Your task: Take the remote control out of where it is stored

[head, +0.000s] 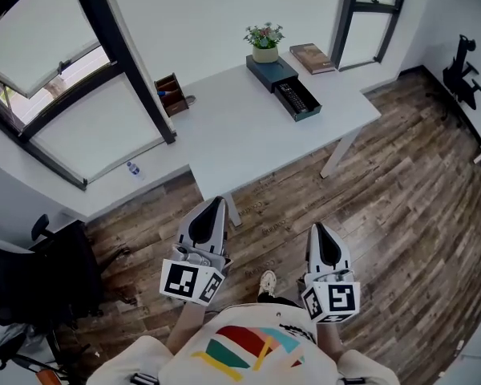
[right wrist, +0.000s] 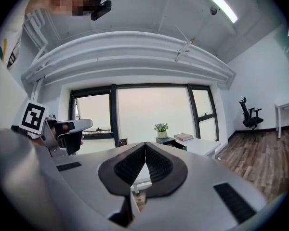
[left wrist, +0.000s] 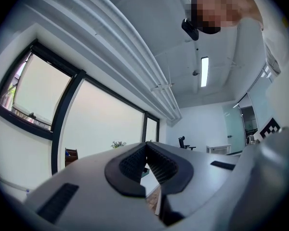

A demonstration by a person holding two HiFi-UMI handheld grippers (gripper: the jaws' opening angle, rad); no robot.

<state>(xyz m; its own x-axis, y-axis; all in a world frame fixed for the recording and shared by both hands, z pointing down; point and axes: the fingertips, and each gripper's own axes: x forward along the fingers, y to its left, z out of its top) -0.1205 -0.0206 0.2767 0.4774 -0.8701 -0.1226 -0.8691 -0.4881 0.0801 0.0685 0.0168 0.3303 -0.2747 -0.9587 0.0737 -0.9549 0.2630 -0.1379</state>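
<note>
two grippers are nearest, low over the wooden floor: the left gripper (head: 217, 202) and the right gripper (head: 317, 226), both with jaws pressed together on nothing. far on the white desk (head: 240, 131), one dark box (head: 266, 70) has one drawer (head: 309, 113) standing open, and the remote control (head: 293, 95) lies inside. one flower pot (head: 264, 53) stands on the box, with one book (head: 313, 58) to its right. one wooden holder (head: 171, 95) stands at the far left.

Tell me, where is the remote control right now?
In the head view, the remote control lies in the open drawer on the white desk, toward the right, just in front of the flower pot and near the book.
</note>
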